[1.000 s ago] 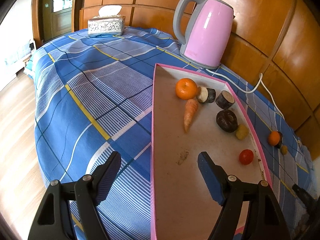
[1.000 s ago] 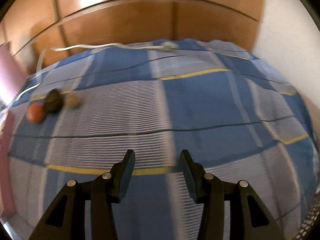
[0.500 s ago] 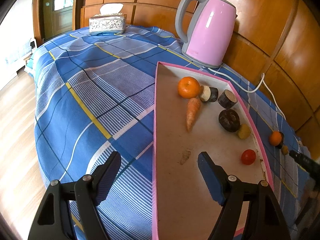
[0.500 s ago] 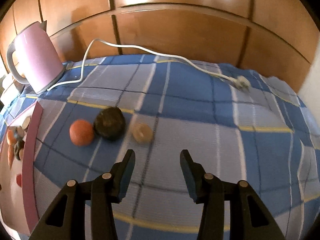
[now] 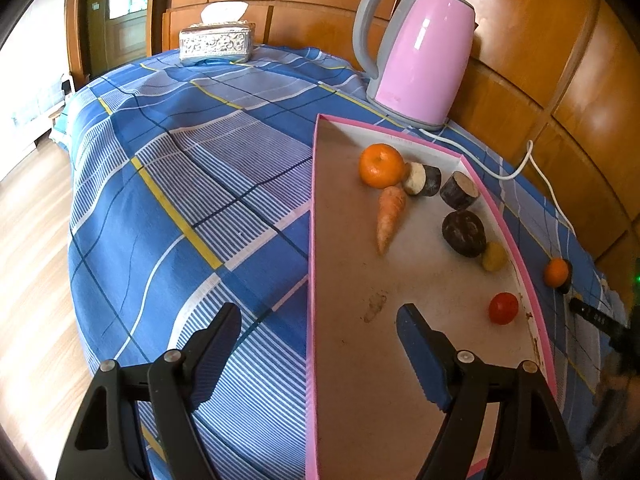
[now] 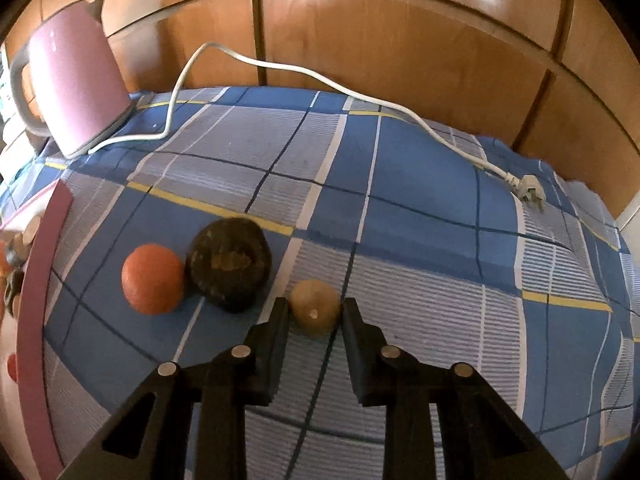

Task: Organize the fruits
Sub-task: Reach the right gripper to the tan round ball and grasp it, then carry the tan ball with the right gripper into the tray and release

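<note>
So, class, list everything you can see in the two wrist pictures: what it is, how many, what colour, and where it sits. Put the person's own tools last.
Tray: one, pink rim, pale floor, on the cloth.
Orange: one, orange, far end of the tray.
Carrot: one, orange, in the tray, next to the orange.
Dark cut pieces: two, dark skin, pale faces, in the tray.
Dark round fruit: one, in the tray.
Yellow fruit: one, in the tray.
Red fruit: one, in the tray.
Loose fruits on the cloth: orange one, dark one, tan one.
Kettle: one, pink and grey.
Cord: one, white, unplugged.
Tissue box: one, silver.
Tablecloth: blue check.
Left gripper: open, empty.
Right gripper: fingers either side of the tan one.
</note>
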`<state>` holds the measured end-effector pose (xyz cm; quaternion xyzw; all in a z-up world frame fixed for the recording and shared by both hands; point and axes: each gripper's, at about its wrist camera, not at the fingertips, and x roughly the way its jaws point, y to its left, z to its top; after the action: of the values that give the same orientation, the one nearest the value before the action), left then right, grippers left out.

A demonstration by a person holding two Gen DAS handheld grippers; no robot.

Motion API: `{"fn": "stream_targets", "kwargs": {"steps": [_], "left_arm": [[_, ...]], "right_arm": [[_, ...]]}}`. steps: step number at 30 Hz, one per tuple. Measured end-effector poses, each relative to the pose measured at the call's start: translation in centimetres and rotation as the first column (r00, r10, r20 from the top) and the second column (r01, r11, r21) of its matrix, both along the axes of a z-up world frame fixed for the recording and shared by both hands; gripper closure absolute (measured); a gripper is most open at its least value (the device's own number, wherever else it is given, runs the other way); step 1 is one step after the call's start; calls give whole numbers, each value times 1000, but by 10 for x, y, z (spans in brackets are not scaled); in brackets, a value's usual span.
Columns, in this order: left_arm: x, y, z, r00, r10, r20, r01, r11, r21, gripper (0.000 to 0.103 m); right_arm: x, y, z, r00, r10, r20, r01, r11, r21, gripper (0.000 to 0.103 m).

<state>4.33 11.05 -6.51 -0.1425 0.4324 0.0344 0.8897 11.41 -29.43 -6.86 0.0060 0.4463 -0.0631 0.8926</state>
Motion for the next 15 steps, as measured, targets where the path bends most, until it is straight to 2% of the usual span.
{"fn": "stream_targets", "kwargs": {"steps": [15], "left_arm": [[-8, -9, 5, 1000, -19, 18, 19, 1000, -4, 21]], "right_arm": [[-47, 3, -6, 1000, 3, 23, -3, 1000, 11, 77]]}}
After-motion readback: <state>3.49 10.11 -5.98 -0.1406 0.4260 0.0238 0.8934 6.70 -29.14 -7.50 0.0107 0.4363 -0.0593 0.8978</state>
